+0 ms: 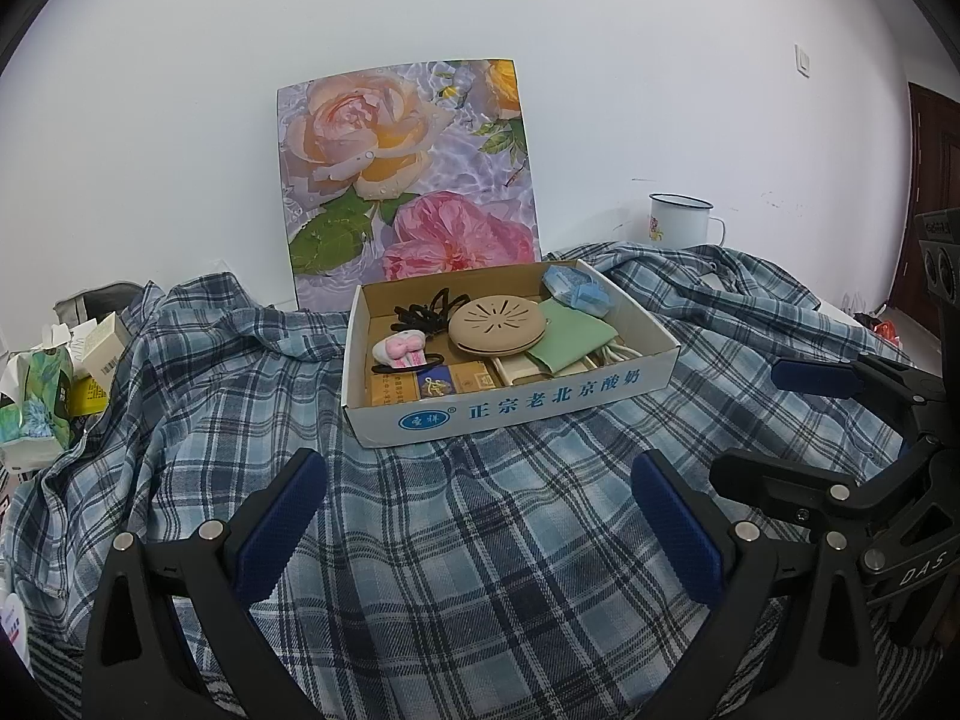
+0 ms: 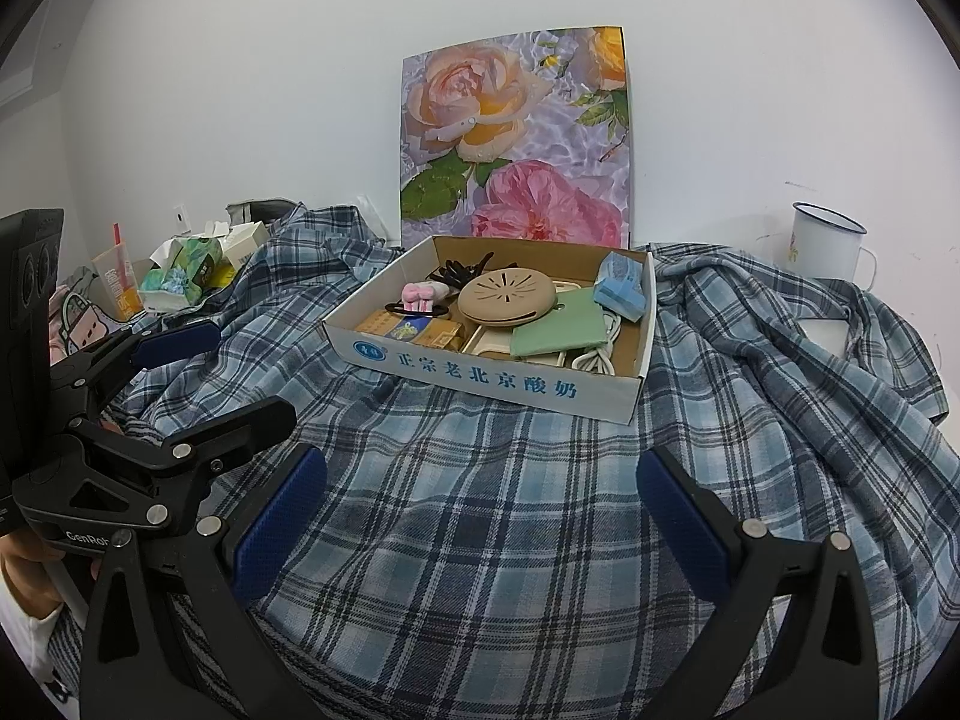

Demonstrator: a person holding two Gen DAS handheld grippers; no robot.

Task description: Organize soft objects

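shirt: plaid shirt (image 1: 480,540) spread right under my grippers
left gripper (image 1: 480,534): wide open – holding nothing
right gripper (image 2: 480,534): same – open, empty
box: cardboard box (image 1: 510,408) sits on the shirt

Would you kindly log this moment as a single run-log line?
left tool open, empty | right tool open, empty | both above plaid shirt | cardboard box sits on shirt
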